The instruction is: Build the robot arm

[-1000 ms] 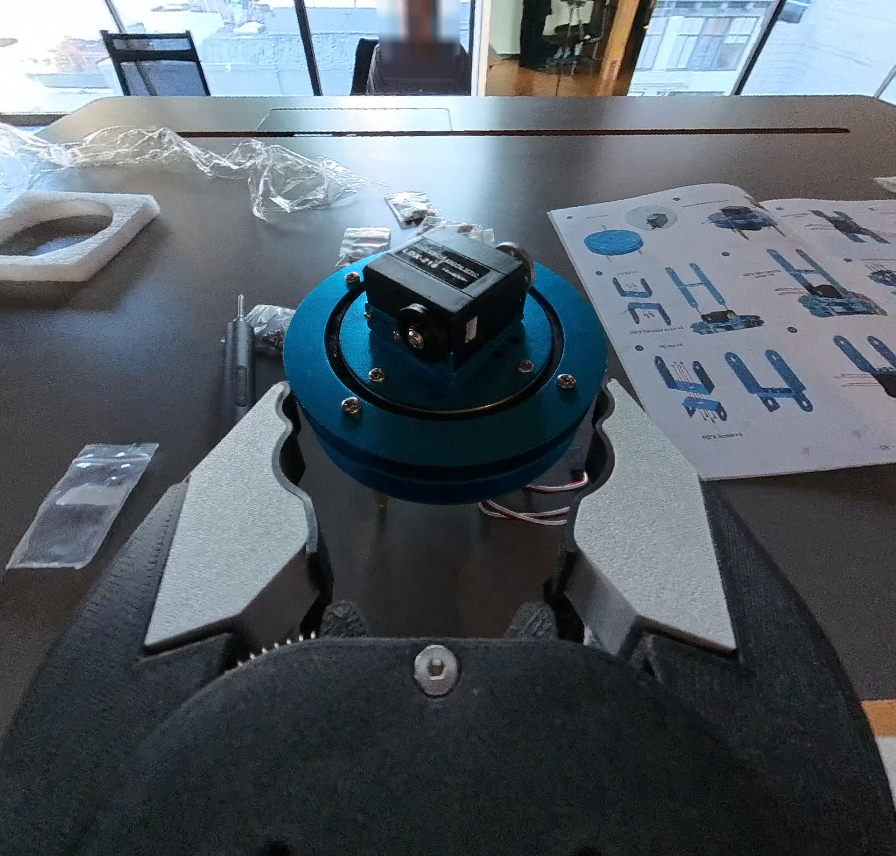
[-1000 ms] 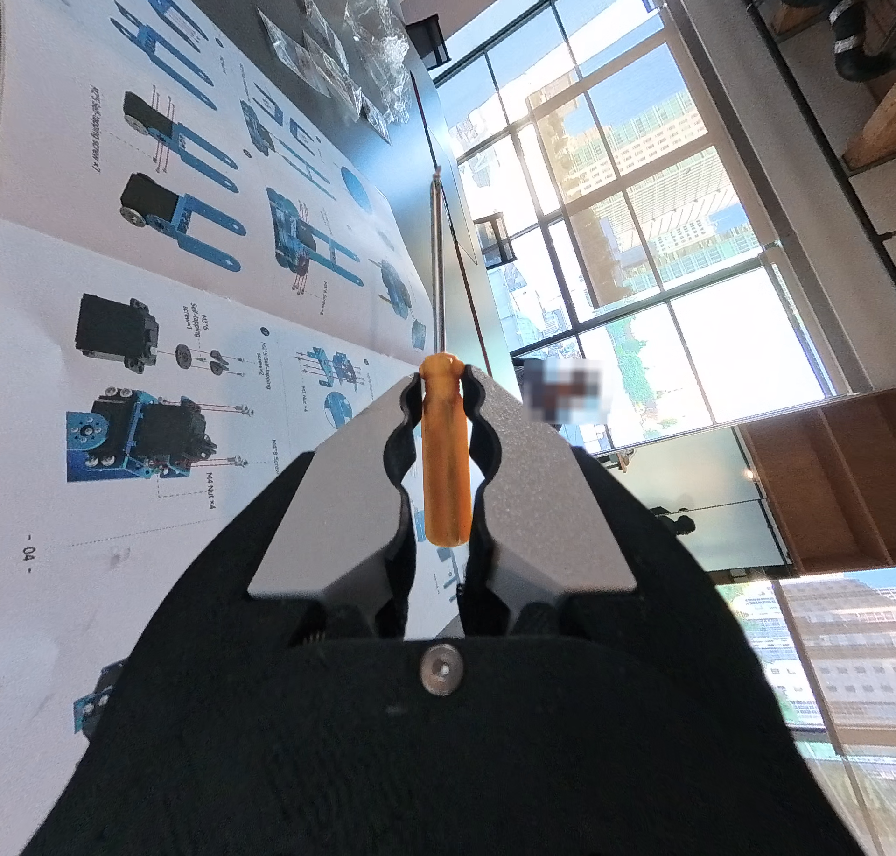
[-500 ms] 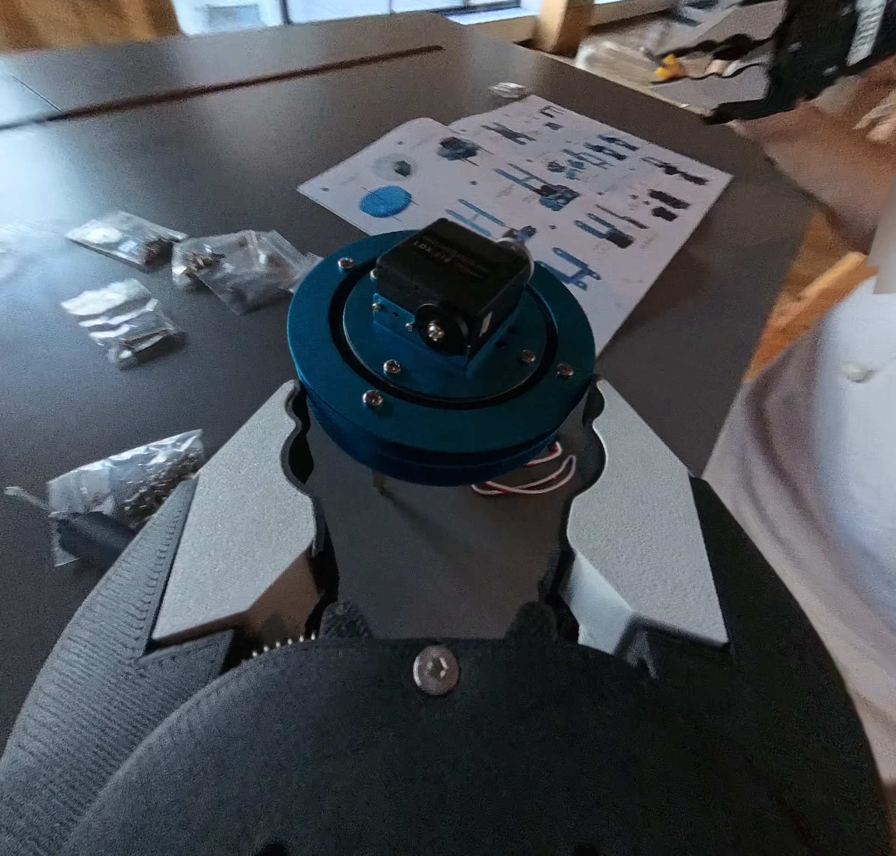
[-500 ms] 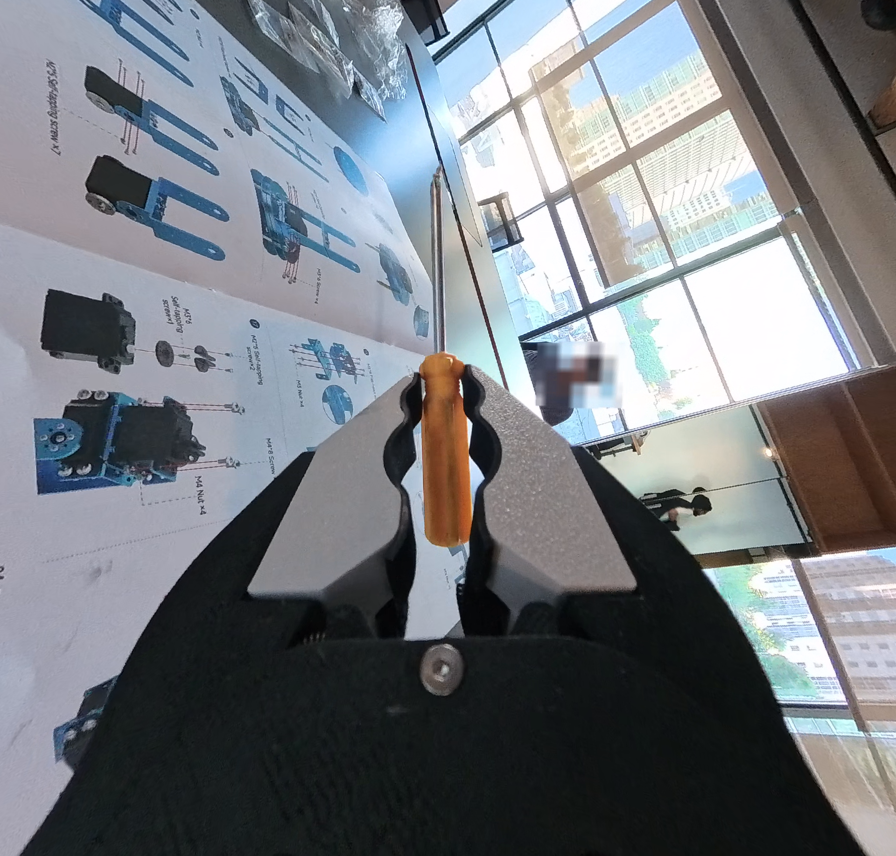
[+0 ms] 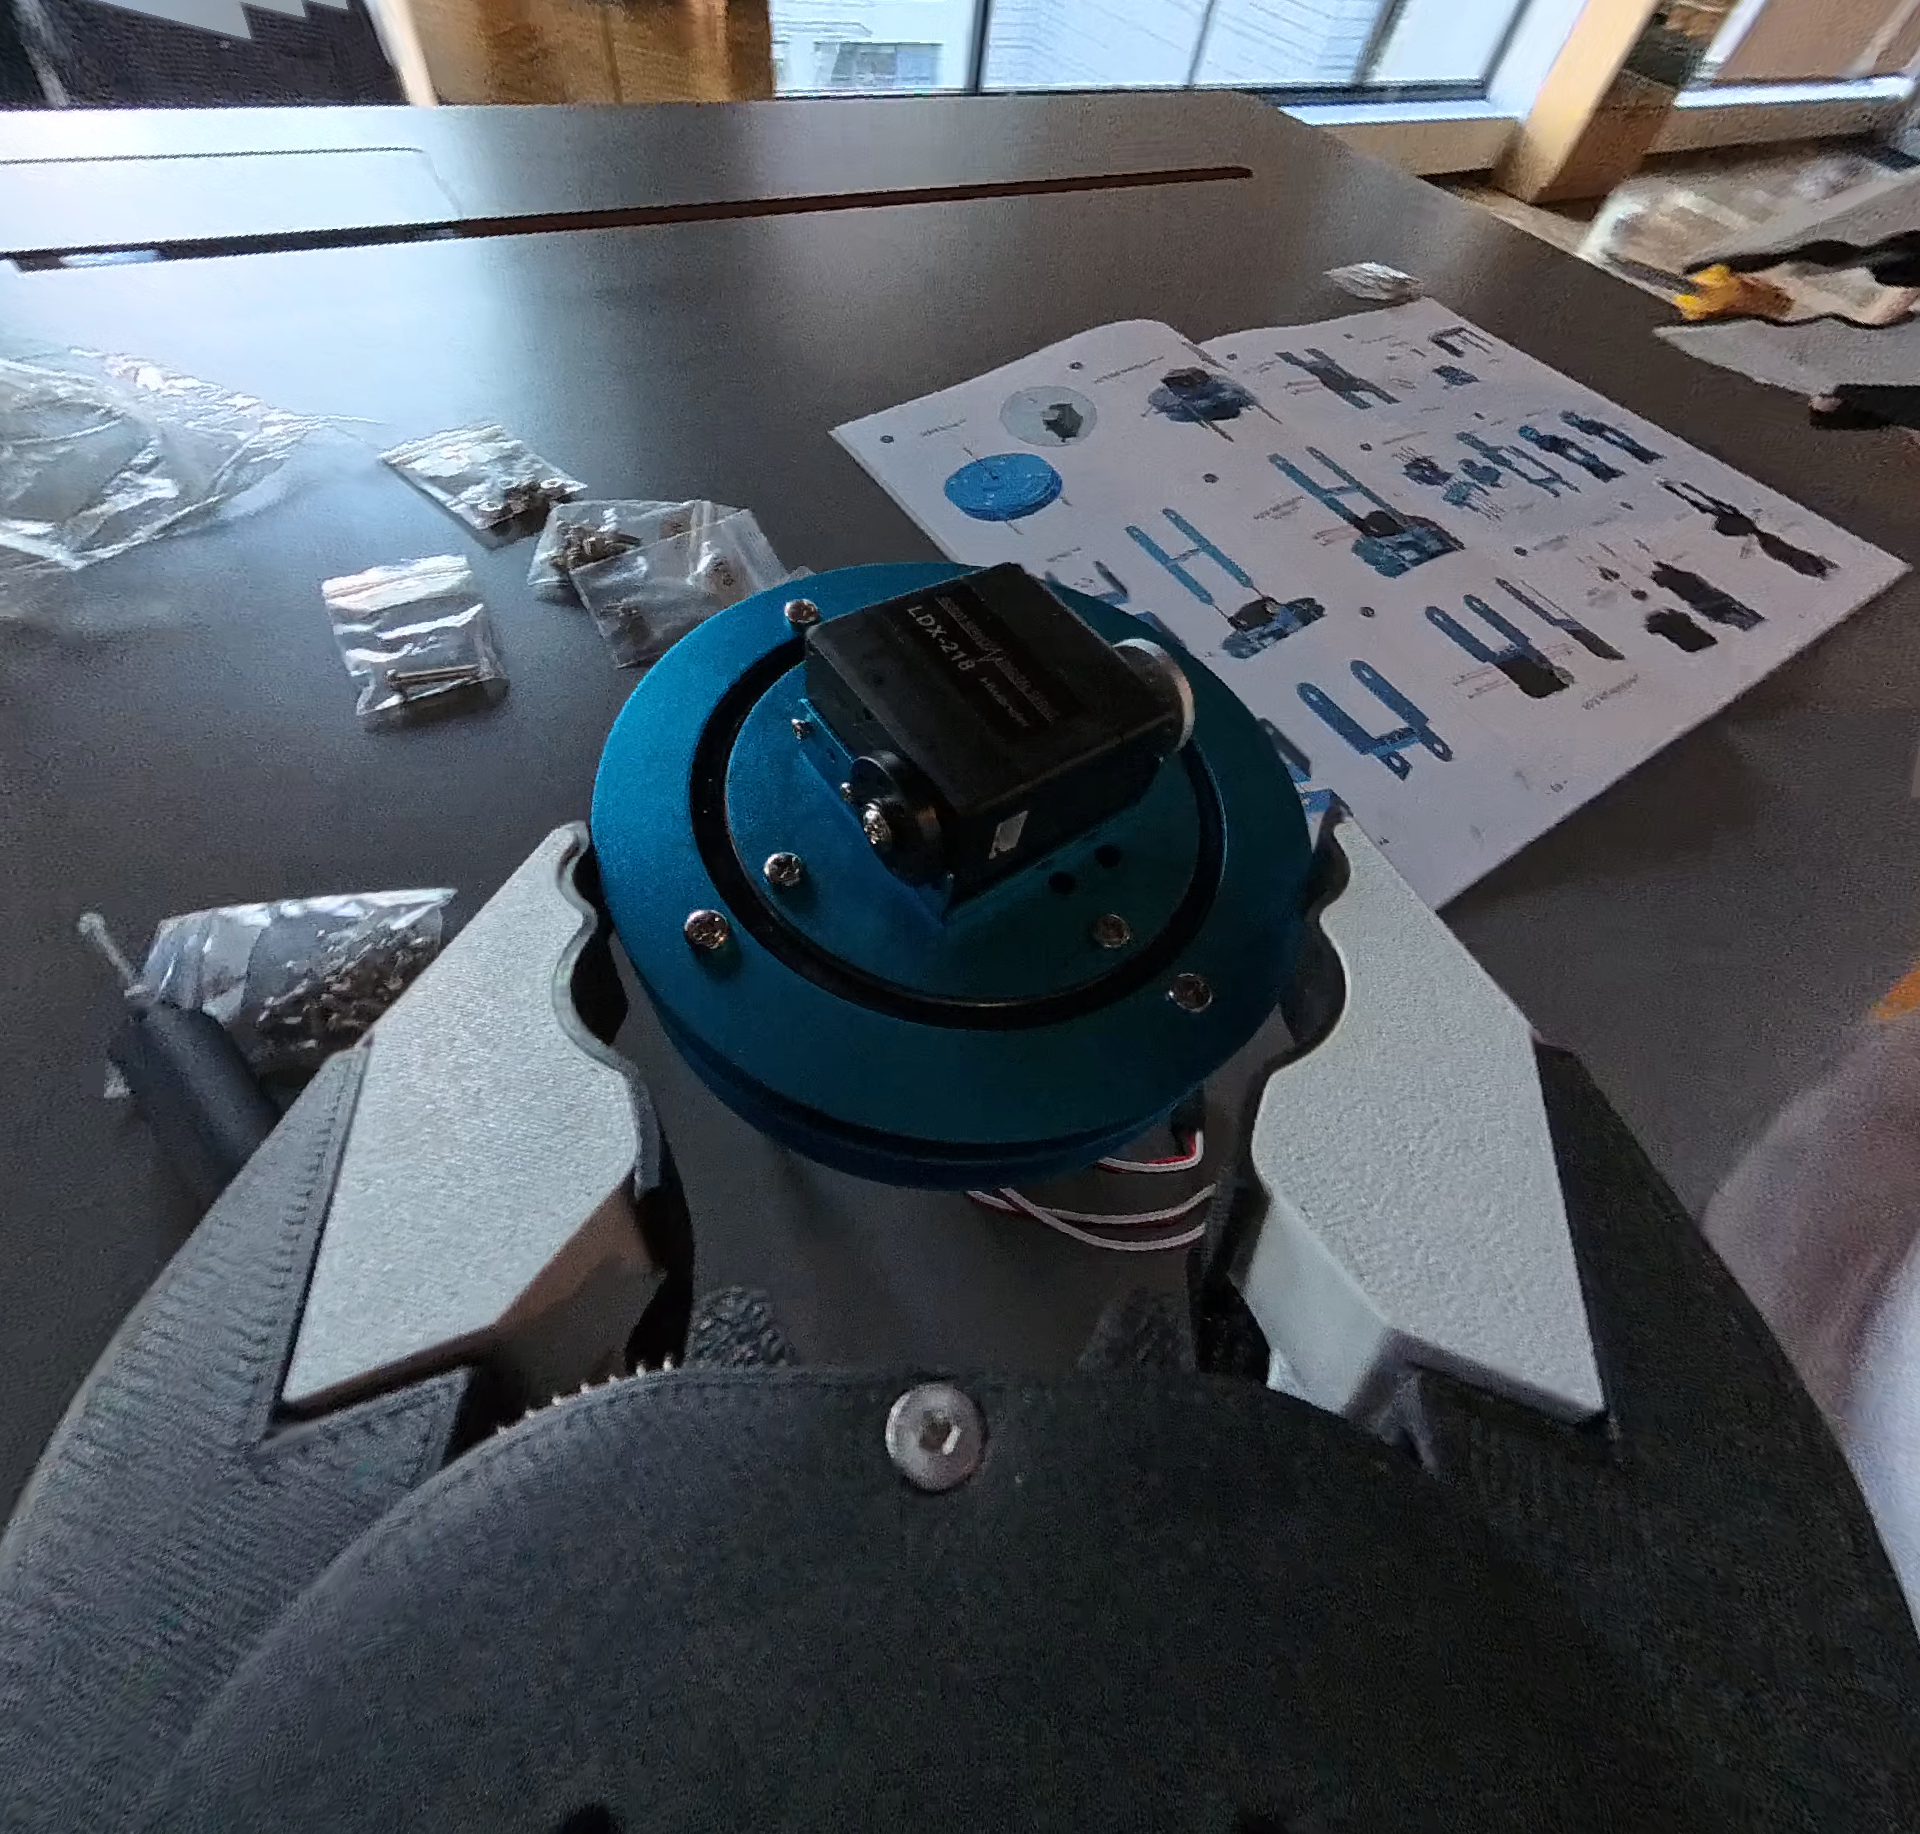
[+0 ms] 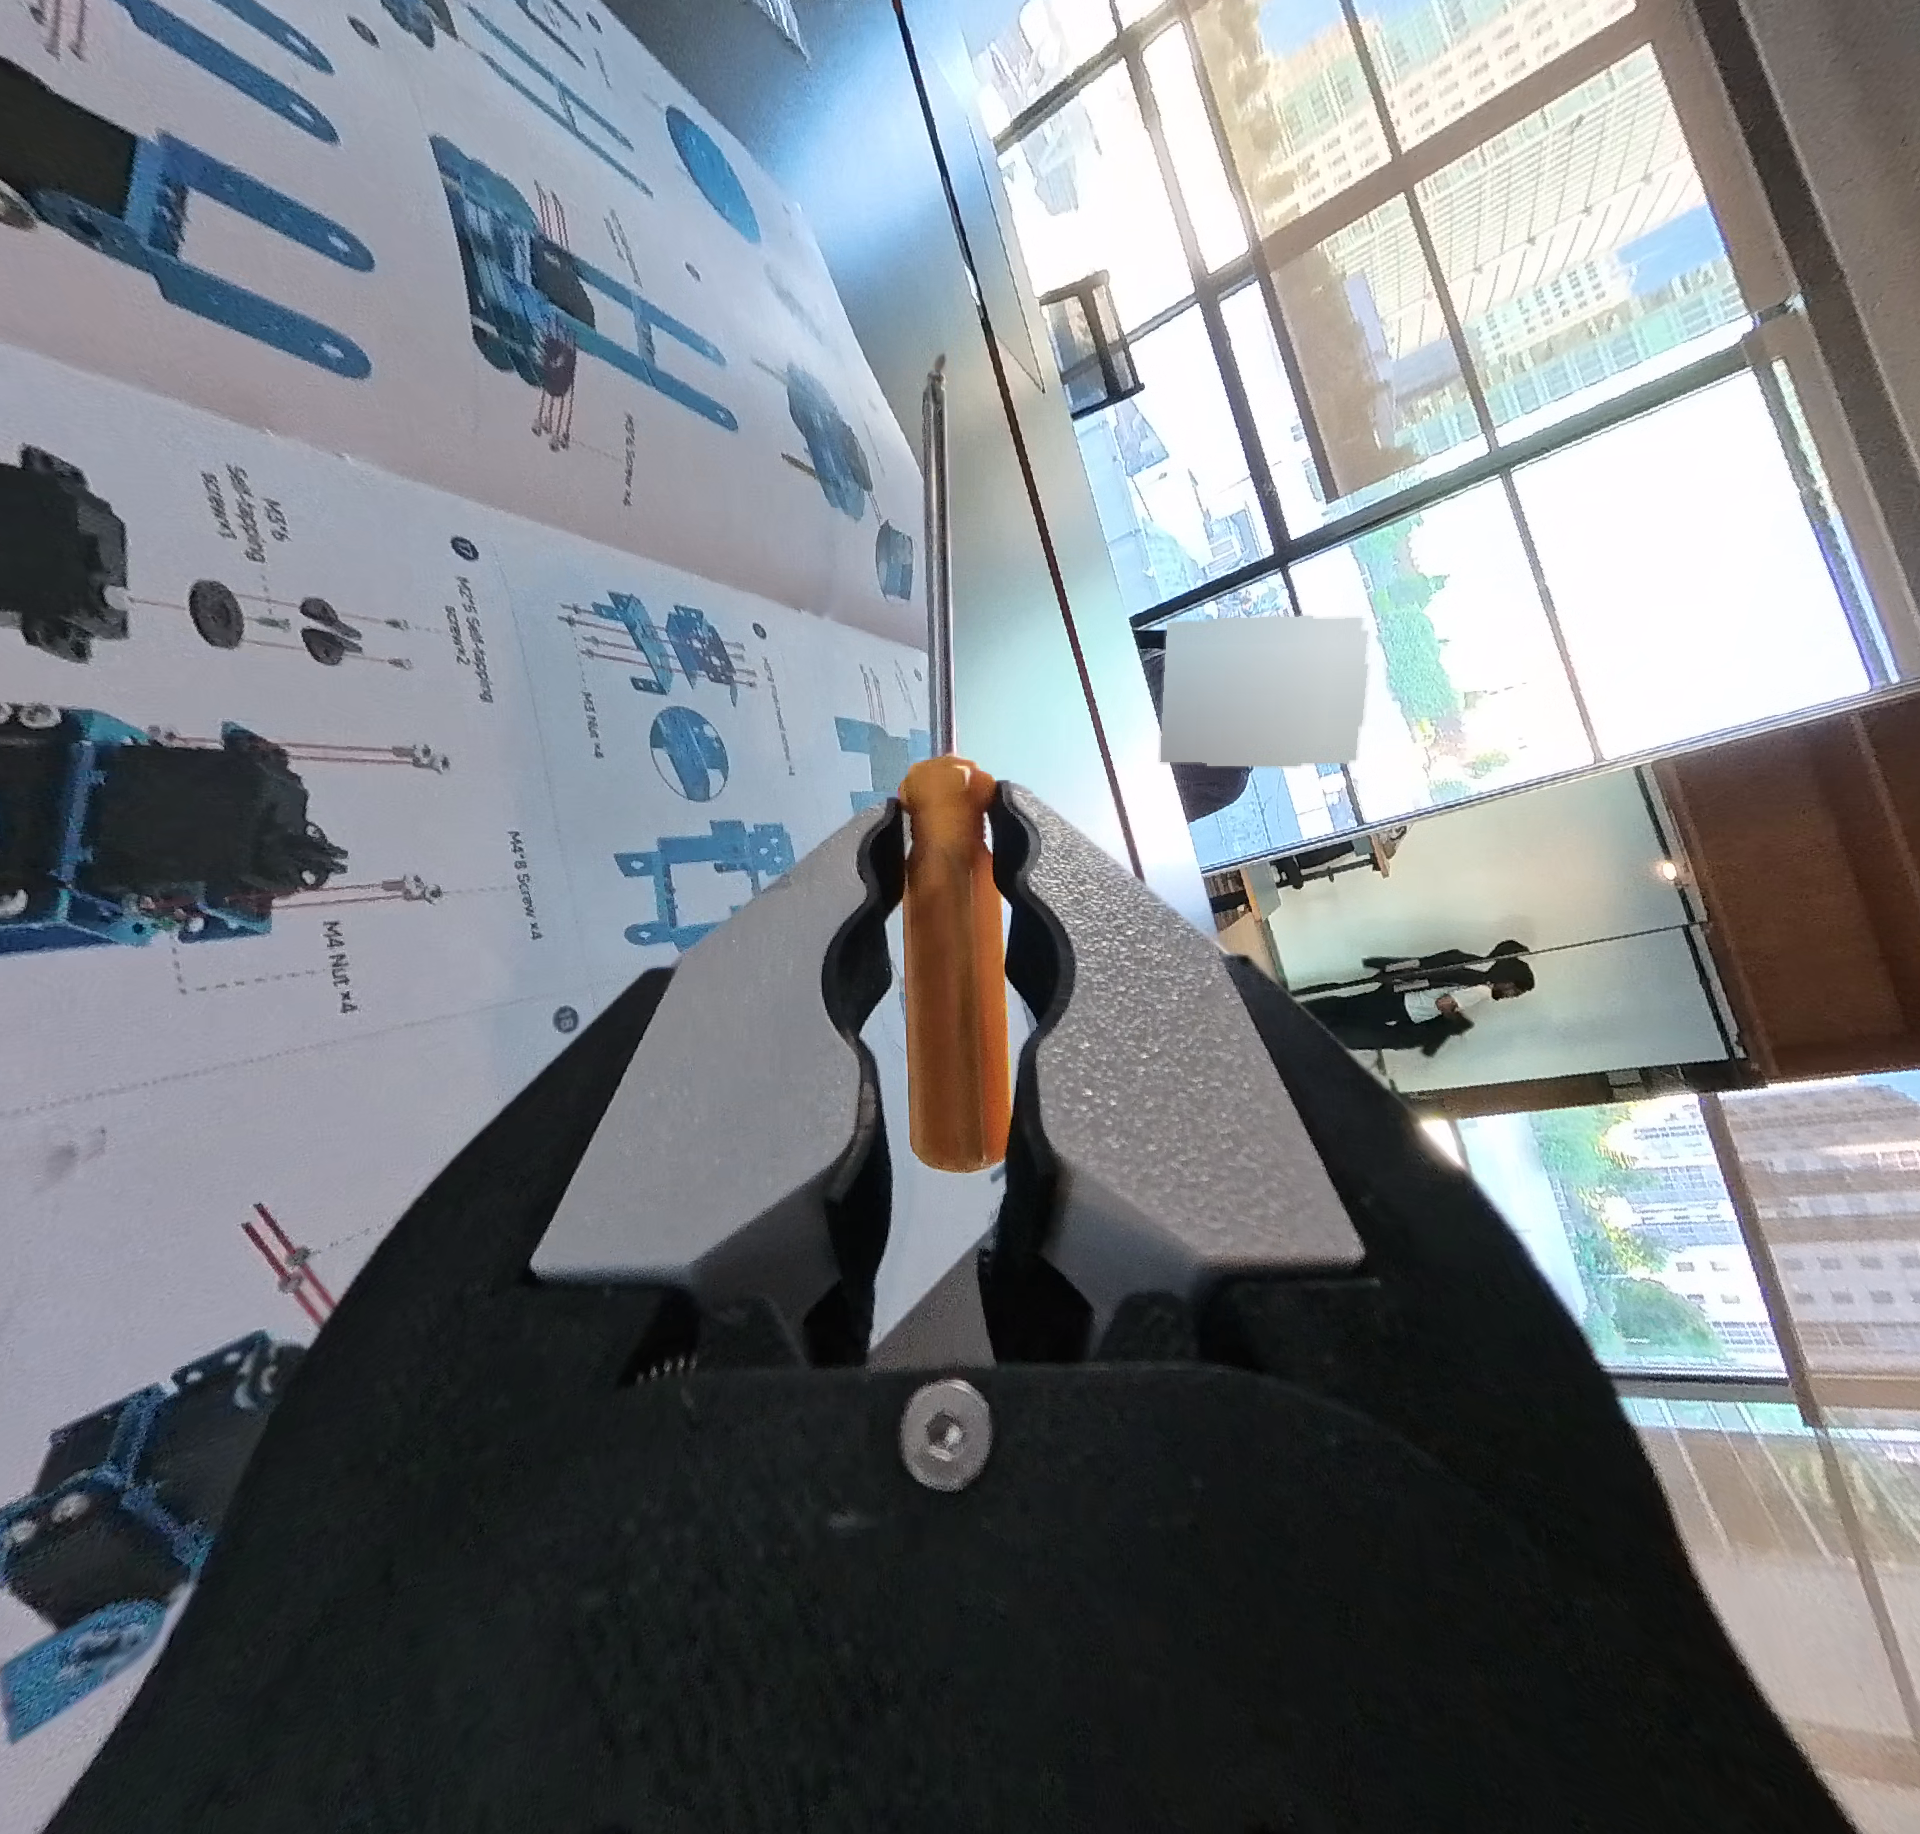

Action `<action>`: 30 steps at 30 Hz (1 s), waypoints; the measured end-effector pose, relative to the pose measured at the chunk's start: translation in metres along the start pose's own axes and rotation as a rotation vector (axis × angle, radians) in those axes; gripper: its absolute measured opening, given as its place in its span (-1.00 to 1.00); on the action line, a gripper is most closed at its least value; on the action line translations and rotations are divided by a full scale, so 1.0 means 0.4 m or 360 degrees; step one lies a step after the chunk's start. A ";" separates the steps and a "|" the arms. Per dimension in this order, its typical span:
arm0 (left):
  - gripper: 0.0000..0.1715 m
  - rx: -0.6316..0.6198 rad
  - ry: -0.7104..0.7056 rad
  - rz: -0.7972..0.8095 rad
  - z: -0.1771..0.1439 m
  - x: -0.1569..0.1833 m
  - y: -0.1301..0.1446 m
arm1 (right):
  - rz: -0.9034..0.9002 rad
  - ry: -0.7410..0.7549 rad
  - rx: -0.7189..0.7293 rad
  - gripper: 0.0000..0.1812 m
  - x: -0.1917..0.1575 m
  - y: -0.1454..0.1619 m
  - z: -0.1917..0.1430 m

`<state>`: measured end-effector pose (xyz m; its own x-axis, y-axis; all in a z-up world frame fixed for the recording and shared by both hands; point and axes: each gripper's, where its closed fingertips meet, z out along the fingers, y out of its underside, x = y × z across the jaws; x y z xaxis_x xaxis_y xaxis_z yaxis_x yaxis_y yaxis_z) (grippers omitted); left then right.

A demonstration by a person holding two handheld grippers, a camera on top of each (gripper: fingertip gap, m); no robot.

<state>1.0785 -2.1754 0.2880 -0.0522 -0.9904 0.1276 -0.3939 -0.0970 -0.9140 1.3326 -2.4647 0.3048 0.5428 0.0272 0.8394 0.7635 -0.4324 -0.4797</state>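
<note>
Left gripper (image 5: 951, 963) pinches the blue turntable base (image 5: 940, 1015) with its servo (image 5: 987, 709), now swung toward the manual (image 5: 1455, 558); right gripper (image 6: 951, 828) still clamps the orange screwdriver (image 6: 954, 974).

The left gripper (image 5: 951, 963) clamps a blue round base (image 5: 940, 995) carrying a black servo (image 5: 982, 709). Instruction sheet (image 5: 1382, 579) at two o'clock; small screw bags (image 5: 416, 636) at ten.
</note>
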 end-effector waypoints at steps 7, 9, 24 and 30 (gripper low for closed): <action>0.49 -0.0053 0.0367 0.0129 0.003 0.014 0.000 | -0.0021 0.0008 -0.0070 -0.83 0.008 0.029 0.004; 0.47 -0.0095 0.0483 0.0168 0.000 0.016 0.001 | -0.0006 -0.0002 -0.0061 -0.83 0.006 0.028 0.004; 0.53 -0.0263 0.0215 0.0201 0.002 0.016 0.039 | 0.0047 -0.0041 0.0034 -0.83 0.002 0.001 -0.012; 0.51 -0.0287 0.0389 0.0311 0.004 0.020 0.043 | 0.0042 -0.0063 0.0049 -0.83 -0.007 -0.004 -0.016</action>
<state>1.0729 -2.1853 0.2728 -0.3518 -0.9338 0.0651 -0.5093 0.1326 -0.8503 1.3276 -2.4699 0.3047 0.5761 0.0519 0.8158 0.7586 -0.4056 -0.5099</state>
